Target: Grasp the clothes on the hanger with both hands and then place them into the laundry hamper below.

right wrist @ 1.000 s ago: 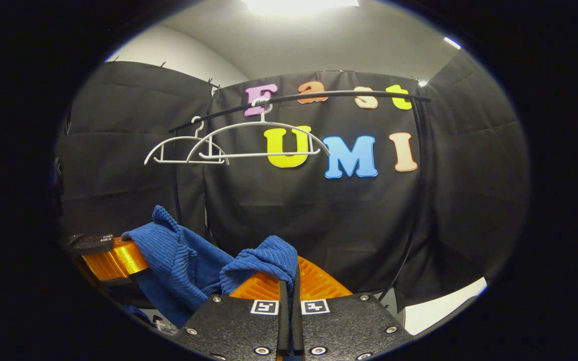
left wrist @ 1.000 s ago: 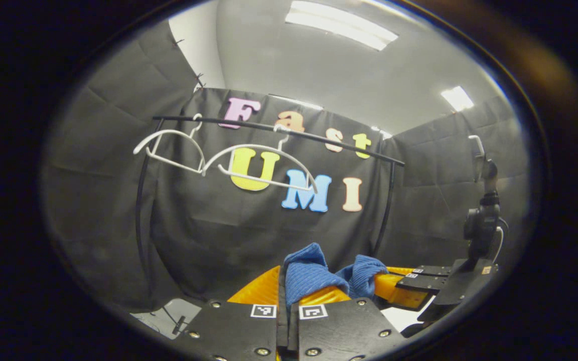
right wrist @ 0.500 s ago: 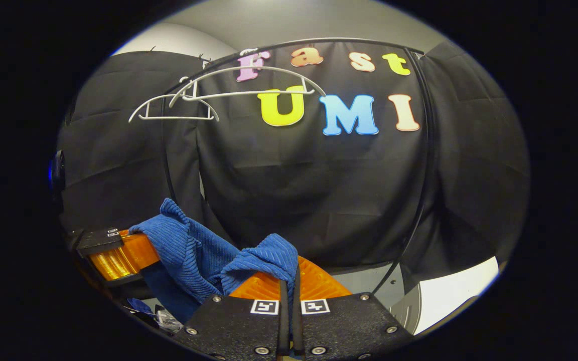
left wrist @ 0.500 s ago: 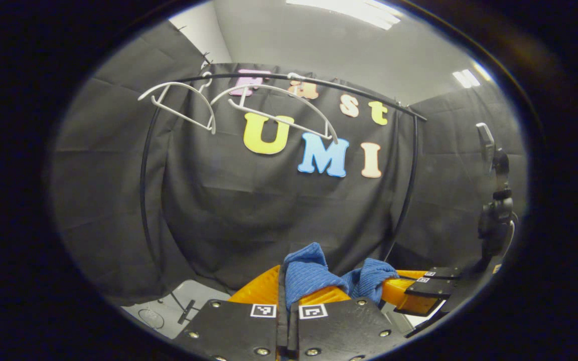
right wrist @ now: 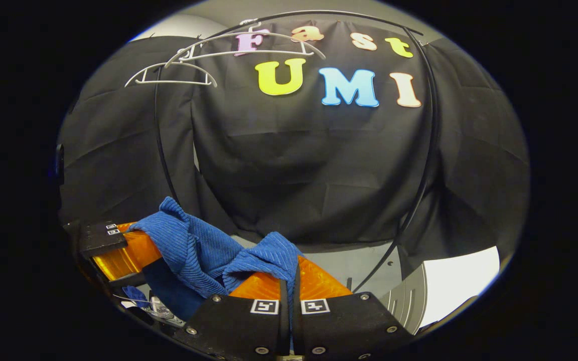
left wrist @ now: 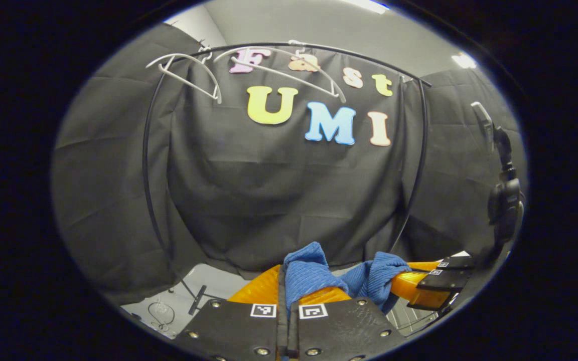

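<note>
Now on the carry-down step: blue garment [right wrist: 193, 250] is off the white hangers [right wrist: 229, 55], strung btwn both grippers. Left gripper [left wrist: 283, 281] & right gripper [right wrist: 289, 278] fingers both pinch its cloth. Next: lower over hamper, then release.

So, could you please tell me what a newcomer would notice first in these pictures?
Most striking is the blue cloth, bunched low in the middle and strung between both tongs: the right tongs and left tongs are each shut on a fold of it. Next come two bare white hangers on the black rail at the top.
</note>
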The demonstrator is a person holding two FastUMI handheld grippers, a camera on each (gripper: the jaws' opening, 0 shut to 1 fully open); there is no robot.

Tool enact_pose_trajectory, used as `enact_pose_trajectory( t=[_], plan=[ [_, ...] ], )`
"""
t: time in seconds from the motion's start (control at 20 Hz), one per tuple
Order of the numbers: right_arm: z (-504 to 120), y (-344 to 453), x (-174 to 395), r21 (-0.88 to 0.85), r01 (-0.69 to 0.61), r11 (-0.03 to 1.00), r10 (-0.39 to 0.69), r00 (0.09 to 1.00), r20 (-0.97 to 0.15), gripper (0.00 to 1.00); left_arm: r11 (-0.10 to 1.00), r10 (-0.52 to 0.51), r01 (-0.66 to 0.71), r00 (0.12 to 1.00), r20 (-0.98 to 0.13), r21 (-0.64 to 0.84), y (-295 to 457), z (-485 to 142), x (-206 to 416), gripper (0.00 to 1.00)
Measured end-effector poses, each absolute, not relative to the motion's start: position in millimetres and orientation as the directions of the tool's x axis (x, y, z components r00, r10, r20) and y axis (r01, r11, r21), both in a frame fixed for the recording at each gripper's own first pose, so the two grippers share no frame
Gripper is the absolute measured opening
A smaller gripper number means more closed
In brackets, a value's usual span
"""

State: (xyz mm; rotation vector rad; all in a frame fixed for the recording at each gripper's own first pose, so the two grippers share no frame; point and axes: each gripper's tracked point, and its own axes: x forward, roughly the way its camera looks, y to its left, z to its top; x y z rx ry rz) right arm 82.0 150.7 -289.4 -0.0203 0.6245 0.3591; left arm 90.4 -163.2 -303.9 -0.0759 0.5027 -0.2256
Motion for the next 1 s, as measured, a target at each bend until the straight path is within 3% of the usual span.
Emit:
enact_pose_trajectory(
  t=[0.5, 0.9, 0.95, 1.0],
  plan=[
    [-365.3, 144.0, 53.9, 0.037, -0.329, 0.943, 0.255, 0.649, -0.717, 0.04, 0.981, -0.186, 0.178, 0.74, -0.647, -0.078, -144.7, -397.6, 69.4, 0.0],
    [-413.1, 136.7, 28.1, 0.006, -0.321, 0.947, 0.188, 0.539, -0.821, 0.08, 0.985, -0.153, 0.157, 0.573, -0.805, -0.075, -131.6, -479.8, 28.6, 0.01],
    [-416.8, 135.9, 28.3, 0.0, -0.322, 0.947, 0.179, 0.529, -0.829, 0.09, 0.985, -0.15, 0.158, 0.56, -0.815, -0.074, -130.5, -485.1, 21.8, 0.05],
    [-419.5, 134.3, 28.4, -0.006, -0.324, 0.946, 0.172, 0.518, -0.838, 0.11, 0.985, -0.146, 0.158, 0.547, -0.824, -0.07, -129.6, -491.9, 19.0, 0.01]
  ],
)
